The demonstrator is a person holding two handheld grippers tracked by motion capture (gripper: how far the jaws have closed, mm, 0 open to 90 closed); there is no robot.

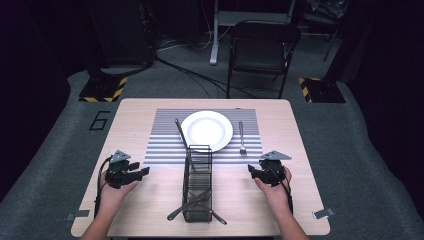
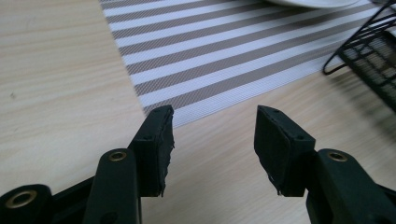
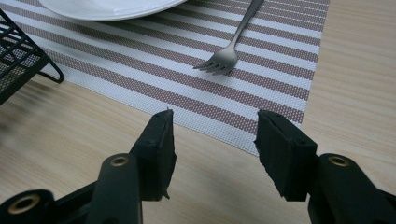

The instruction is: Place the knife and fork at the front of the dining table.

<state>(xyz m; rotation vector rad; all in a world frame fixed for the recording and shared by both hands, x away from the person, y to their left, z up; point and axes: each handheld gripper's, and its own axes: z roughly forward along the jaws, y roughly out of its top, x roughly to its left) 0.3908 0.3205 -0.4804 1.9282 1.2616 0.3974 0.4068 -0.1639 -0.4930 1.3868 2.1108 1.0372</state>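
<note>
Left gripper (image 2: 215, 140): jaws apart, empty.
Right gripper (image 3: 215, 144): jaws apart, empty.
Between: black wire caddy (image 1: 197, 185) holding cutlery.
Striped woven placemat (image 1: 165, 145): round white plate (image 1: 206, 130), metal fork (image 3: 229, 51).

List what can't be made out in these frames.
- Cutlery in the wire caddy, high view: too small and dark behind the mesh to count.
- Plate, right gripper view: cut off by the top edge.
- Fork handle, right gripper view: cut off at the top.
</note>
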